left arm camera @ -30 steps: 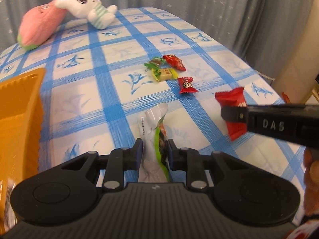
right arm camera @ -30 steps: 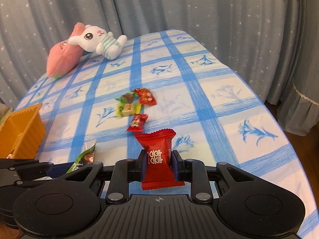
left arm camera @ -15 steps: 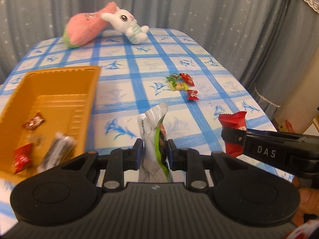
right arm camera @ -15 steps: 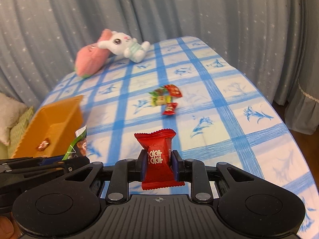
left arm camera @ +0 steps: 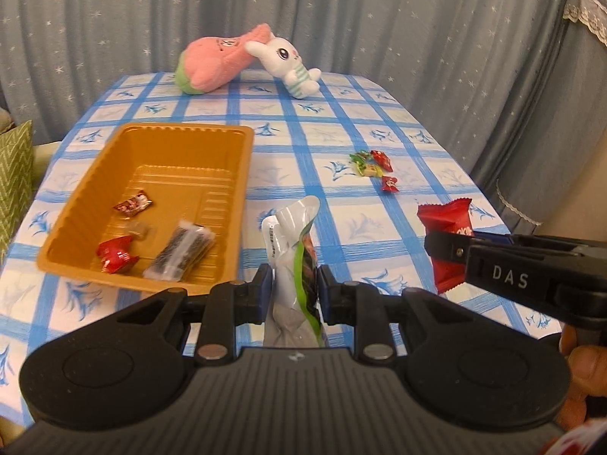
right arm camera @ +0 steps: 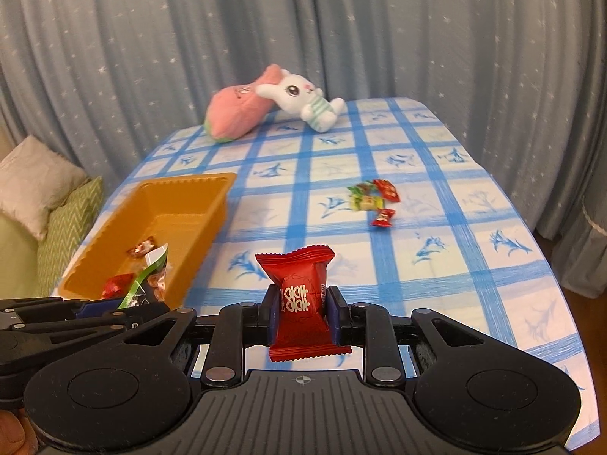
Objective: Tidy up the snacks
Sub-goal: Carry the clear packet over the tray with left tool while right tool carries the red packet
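My left gripper is shut on a white and green snack pouch, held upright above the table's near edge, right of the orange tray. My right gripper is shut on a red snack packet; it also shows in the left wrist view at the right. The tray holds several wrapped snacks. Several small candies lie on the cloth to the right; they also show in the right wrist view.
A pink plush and a white bunny plush lie at the table's far end. Grey star curtains hang behind. A green cushion sits left of the table. The table edge drops off on the right.
Both grippers have pulled back and up with their snacks and swung left. The whole orange tray has come into view on the left.
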Available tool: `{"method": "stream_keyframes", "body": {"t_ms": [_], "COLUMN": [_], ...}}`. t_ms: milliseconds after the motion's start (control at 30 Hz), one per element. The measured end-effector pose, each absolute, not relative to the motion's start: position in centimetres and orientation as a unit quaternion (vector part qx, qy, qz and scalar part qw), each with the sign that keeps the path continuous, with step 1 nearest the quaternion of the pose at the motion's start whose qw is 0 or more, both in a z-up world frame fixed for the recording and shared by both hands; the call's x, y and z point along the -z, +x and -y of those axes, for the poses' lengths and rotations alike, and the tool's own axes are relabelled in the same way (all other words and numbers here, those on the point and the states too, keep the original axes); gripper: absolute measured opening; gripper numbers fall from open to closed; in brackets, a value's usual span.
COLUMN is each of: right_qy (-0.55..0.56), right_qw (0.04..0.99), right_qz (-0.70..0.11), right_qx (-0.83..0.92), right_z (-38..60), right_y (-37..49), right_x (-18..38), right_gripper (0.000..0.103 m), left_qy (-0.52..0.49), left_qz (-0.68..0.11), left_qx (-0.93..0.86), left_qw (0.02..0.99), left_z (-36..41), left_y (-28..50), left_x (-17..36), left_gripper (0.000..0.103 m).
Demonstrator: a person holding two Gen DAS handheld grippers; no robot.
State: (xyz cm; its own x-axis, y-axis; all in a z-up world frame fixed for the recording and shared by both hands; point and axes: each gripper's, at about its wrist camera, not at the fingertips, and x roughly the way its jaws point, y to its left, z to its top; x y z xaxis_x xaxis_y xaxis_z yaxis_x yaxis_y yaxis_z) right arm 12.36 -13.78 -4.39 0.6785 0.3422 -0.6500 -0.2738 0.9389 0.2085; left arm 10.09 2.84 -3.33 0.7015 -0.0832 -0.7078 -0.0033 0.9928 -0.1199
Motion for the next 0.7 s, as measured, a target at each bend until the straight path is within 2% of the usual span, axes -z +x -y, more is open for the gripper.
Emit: {"method": "stream_keyframes", "body": {"t_ms": [700], "right_qy": [0.023], "right_qw": [0.914], "right_qz": [-0.351], "right_qx": [-0.204], "right_z": [10.2], "right_y": [11.0], "right_x": [2.4], "right_gripper": [0.026], "left_qy": [-0.077], "left_qz": [-0.365], "left_qx": [-0.013], "left_qw": [0.928], "left_z": [-6.3], "left_y": [7.6], "left_x": [1.4], "left_gripper": [0.023]}}
